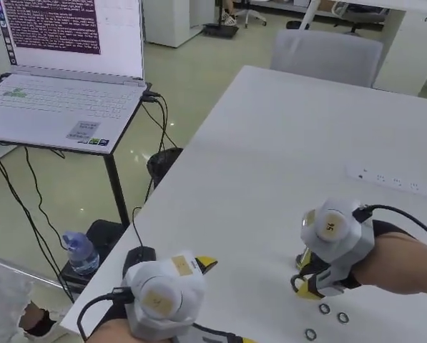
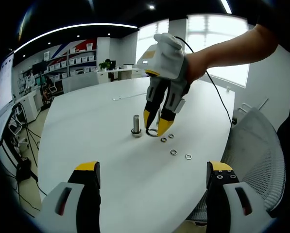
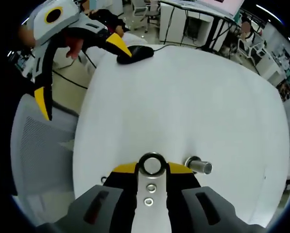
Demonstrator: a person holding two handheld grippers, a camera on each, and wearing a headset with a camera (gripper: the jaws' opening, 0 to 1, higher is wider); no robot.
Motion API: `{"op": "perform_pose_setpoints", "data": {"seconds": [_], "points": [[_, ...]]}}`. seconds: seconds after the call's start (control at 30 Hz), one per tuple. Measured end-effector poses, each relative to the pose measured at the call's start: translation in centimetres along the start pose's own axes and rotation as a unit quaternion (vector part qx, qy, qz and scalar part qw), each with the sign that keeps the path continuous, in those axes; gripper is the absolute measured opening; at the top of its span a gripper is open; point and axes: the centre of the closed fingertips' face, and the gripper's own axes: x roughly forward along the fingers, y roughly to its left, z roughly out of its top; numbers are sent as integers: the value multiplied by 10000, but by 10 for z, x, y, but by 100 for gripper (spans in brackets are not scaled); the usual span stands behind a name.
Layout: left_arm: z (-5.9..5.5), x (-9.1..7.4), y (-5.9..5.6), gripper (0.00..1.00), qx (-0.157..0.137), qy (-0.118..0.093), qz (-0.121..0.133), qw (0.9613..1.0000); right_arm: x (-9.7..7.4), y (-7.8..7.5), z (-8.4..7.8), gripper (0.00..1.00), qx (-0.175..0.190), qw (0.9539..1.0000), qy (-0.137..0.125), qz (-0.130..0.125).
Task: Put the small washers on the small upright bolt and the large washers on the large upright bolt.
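Large washer was pinched by its rim in the right gripper, jaws closed down to the washer's thickness. It sat low over the white table, just beside the upright bolt and near the bolt's base. Could not tell whether it touched the table. Four smaller washers lay loose on the table just past the right gripper, on the side away from the bolt. Left gripper hung near the table edge, well apart from the bolt, jaws wide apart and holding nothing. A mouse lay at the table edge by the left gripper. A laptop stood on a stand beside the table.
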Motion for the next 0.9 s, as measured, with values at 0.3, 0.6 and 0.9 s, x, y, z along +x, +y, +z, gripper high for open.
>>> {"op": "perform_pose_setpoints", "data": {"seconds": [0.3,0.6,0.9], "points": [[2,3,2,91,-101,-21,-2,9999,-26,-13,-12,22,132,9998,25,-125],[-1,8,-1,91,-63,120,14,9999,-47,-31,-23,22,385,9989,-40,-278],[-2,10,-1,91,-57,200,49,9998,-49,-48,-23,22,389,9984,-7,-400]]}}
